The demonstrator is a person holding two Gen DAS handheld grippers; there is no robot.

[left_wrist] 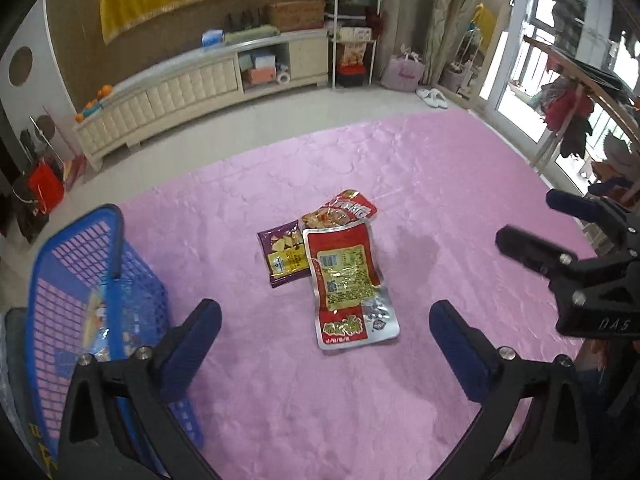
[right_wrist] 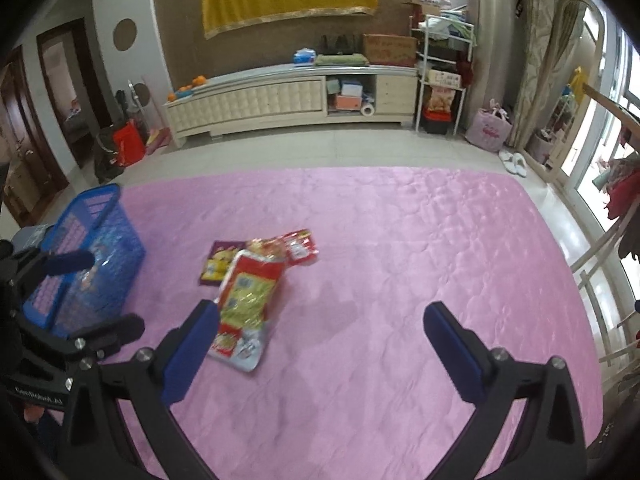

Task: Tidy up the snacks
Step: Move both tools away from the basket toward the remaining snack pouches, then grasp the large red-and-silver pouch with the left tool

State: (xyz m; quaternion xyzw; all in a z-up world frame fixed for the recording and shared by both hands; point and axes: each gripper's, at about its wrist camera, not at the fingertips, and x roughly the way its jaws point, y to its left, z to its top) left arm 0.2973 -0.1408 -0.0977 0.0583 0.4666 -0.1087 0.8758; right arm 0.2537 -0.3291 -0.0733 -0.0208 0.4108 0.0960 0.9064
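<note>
Three snack packets lie together on the pink mat [left_wrist: 400, 168]: a large red and silver packet [left_wrist: 346, 284] [right_wrist: 248, 300], a small purple packet [left_wrist: 285, 253] [right_wrist: 222, 262], and a red packet [left_wrist: 340, 210] [right_wrist: 298, 246] behind them. A blue basket [left_wrist: 86, 280] [right_wrist: 90, 256] stands at the left with packets inside. My left gripper [left_wrist: 325, 340] is open and empty, just short of the large packet. My right gripper [right_wrist: 320, 344] is open and empty, to the right of the packets; it also shows in the left wrist view [left_wrist: 536, 220].
The pink mat [right_wrist: 400, 240] covers the floor. A long cream cabinet [right_wrist: 288, 98] lines the far wall, with a metal shelf rack [right_wrist: 440, 68] beside it. White slippers [right_wrist: 512, 162] and a pink bag [right_wrist: 490, 130] sit beyond the mat's far right corner.
</note>
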